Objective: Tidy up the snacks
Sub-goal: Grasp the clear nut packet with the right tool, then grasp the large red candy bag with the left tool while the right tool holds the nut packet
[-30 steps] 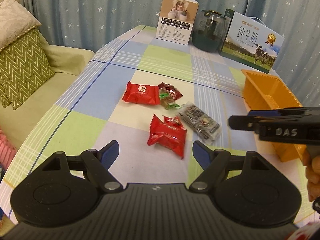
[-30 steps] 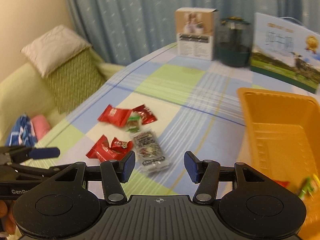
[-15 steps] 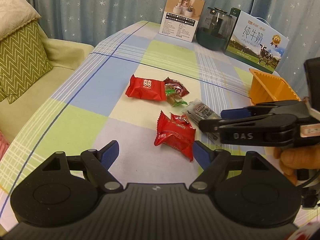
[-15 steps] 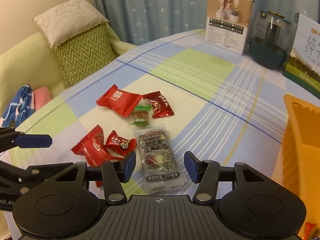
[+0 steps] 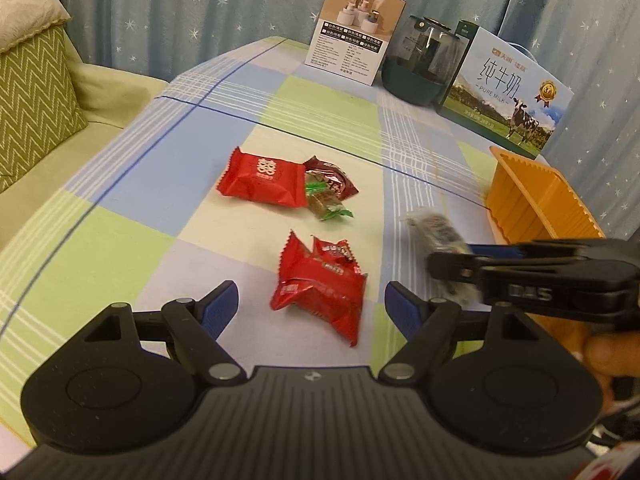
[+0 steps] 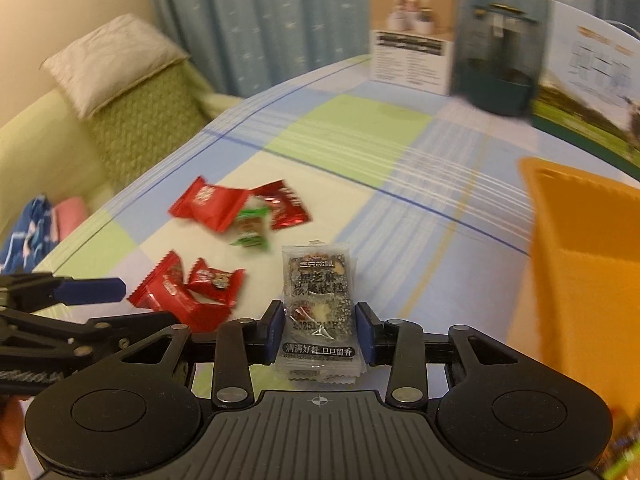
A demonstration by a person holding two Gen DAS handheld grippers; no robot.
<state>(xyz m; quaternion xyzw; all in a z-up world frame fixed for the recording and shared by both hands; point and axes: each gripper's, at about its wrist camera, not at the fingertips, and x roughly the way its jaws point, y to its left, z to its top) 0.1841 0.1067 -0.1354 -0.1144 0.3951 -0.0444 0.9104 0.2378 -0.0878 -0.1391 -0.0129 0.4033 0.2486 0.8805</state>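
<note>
A clear-wrapped sesame walnut cake packet [image 6: 318, 312] sits clamped between the right claw's [image 6: 320, 332] blue pads, whose jaws have just been closing on it, low over the checked tabletop [image 6: 352, 136]. The left claw [image 5: 312, 308] hangs open, angled down above two red candy packets [image 5: 320, 284]. More red and green sweets [image 5: 288, 184] lie beyond. An orange bin [image 5: 532, 204] stands to the right, its contents hidden.
</note>
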